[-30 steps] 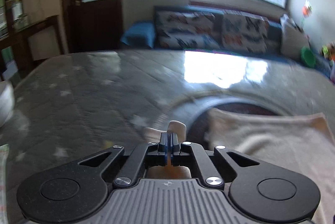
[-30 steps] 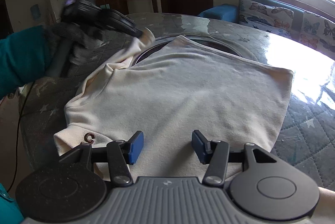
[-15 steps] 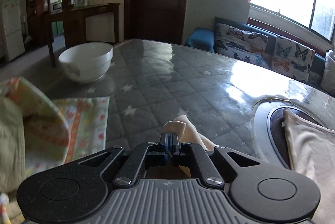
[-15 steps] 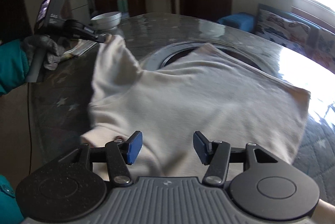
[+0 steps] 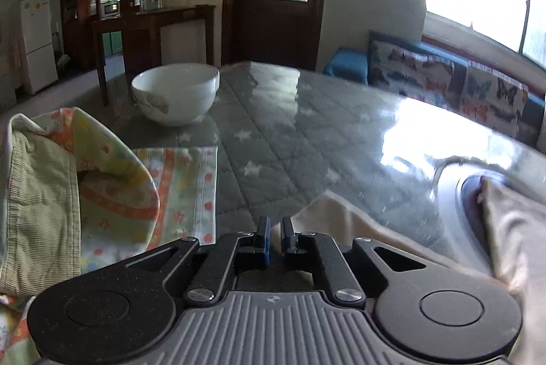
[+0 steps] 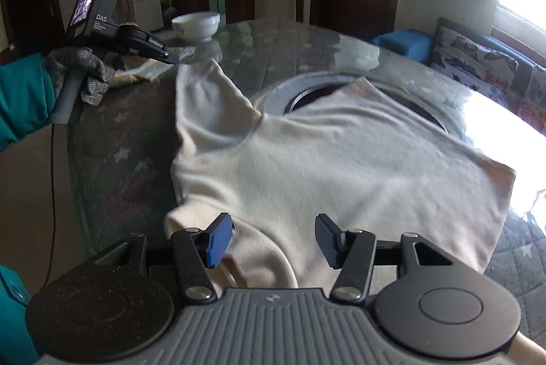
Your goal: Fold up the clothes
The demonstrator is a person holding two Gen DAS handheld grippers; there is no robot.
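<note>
The cream shirt (image 6: 341,167) lay mostly flat on the tabletop (image 5: 307,132), and the left claw (image 5: 276,237), its jaws just starting to part with a sleeve (image 6: 204,92) tip between them, had that sleeve drawn outward, probably to straighten it for folding. The right claw (image 6: 273,240) hung spread and empty over the near hem. A white bowl (image 5: 175,98), contents not visible, stood beyond a folded patterned cloth (image 5: 112,191).

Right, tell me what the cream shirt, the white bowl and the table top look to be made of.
Cream shirt: soft matte knit, probably cotton; it drapes and creases limply.
White bowl: likely glazed ceramic; smooth, glossy, thick rim.
Table top: quilted star-print cloth under what seems a clear glass or plastic sheet; it mirrors the window.
</note>
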